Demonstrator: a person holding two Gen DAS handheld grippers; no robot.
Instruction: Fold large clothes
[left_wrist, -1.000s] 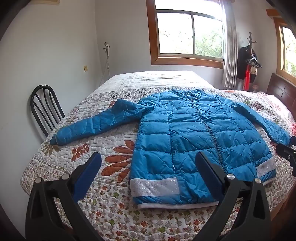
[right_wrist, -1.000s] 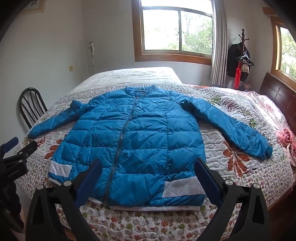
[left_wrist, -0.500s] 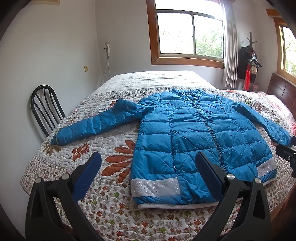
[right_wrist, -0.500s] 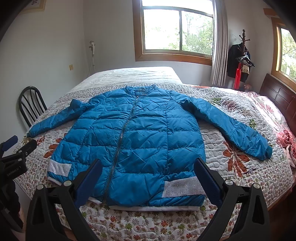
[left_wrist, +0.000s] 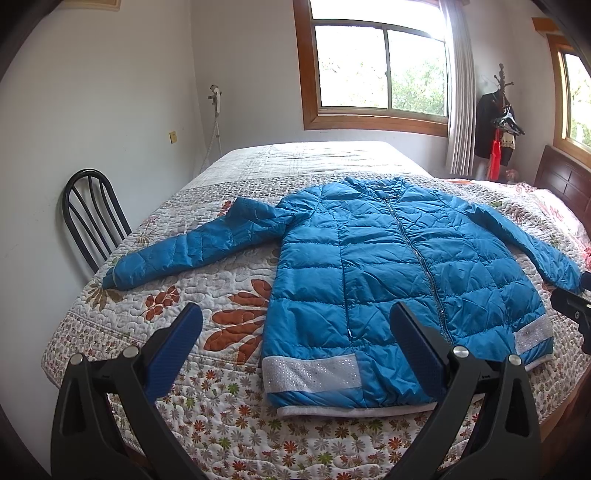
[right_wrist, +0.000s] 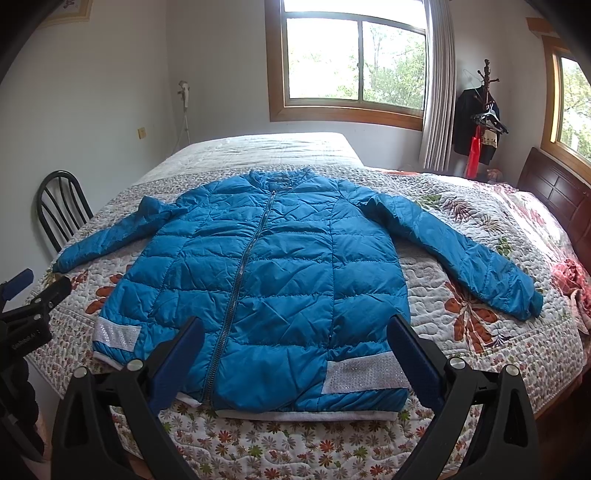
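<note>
We hold the left gripper (left_wrist: 293, 336) and the right gripper (right_wrist: 295, 339) level above the near bed edge, both spread wide and empty. The blue puffer jacket (right_wrist: 266, 288) lies flat, zipped, sleeves outstretched on the floral quilt (left_wrist: 221, 417). A black chair (left_wrist: 92, 218) stands beside the bed at left.

Blue jacket (left_wrist: 388, 280) flat on bed (left_wrist: 221, 417); left gripper (left_wrist: 295, 332) open.

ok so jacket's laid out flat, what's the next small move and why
Probably bring the left gripper down to the left sleeve. The blue jacket lies flat and zipped on the quilt, both sleeves spread outward, and both grippers are open and empty, so a sleeve likely folds in first.
</note>
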